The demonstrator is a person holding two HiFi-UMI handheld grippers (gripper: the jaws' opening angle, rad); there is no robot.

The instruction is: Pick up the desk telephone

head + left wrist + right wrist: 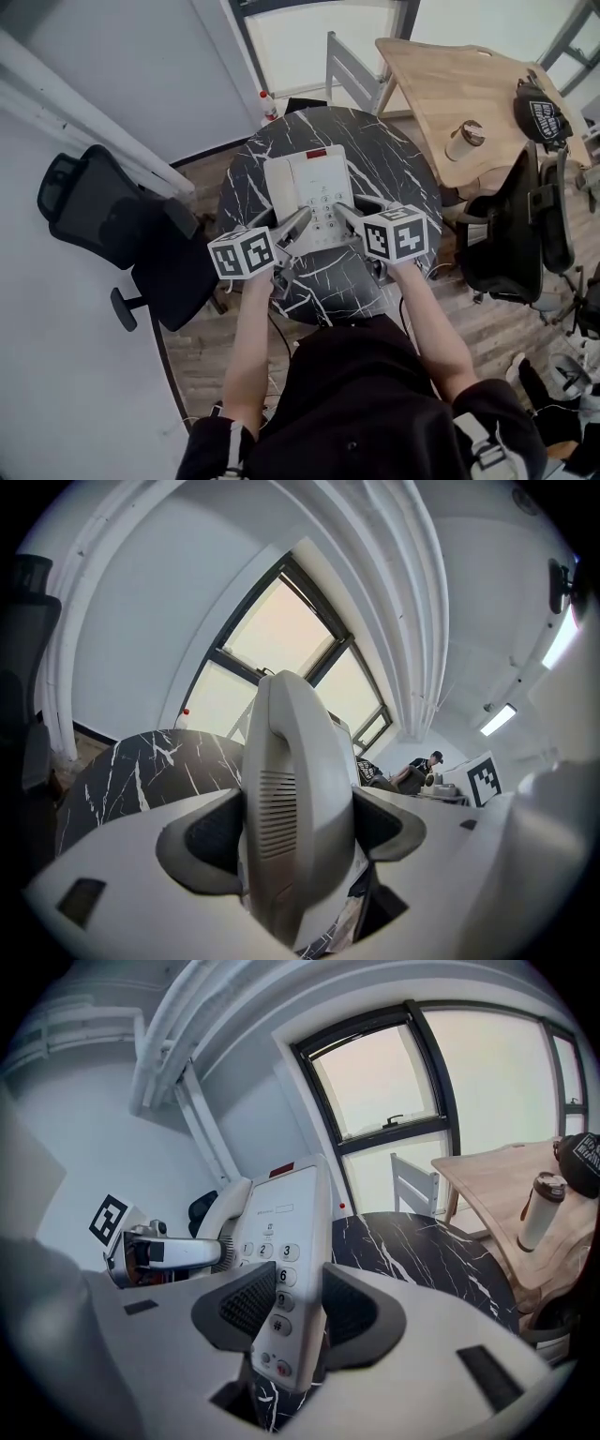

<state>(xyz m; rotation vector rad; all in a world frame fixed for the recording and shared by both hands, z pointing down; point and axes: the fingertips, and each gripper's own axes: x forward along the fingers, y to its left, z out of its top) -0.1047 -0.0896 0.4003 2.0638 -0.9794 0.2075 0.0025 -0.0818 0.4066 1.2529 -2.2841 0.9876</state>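
Note:
A white desk telephone [314, 192] with a grey keypad is gripped from both sides over the round black marble table [394, 164]. My left gripper [302, 220] is shut on its handset side; in the left gripper view the white handset [295, 799] fills the gap between the pads. My right gripper [345, 214] is shut on the phone's right edge beside the keypad [281, 1241]. In the right gripper view the phone [281, 1194] tilts up, with marble showing under its lower end. The left gripper [169, 1252] shows across the phone in that view.
A black office chair [112, 216] stands left of the table. A wooden table [469, 84] with a tumbler [464, 141] is at the back right, with a white chair [352, 70] behind. Another black chair [520, 225] stands right. A small red-capped bottle [269, 105] stands at the wall.

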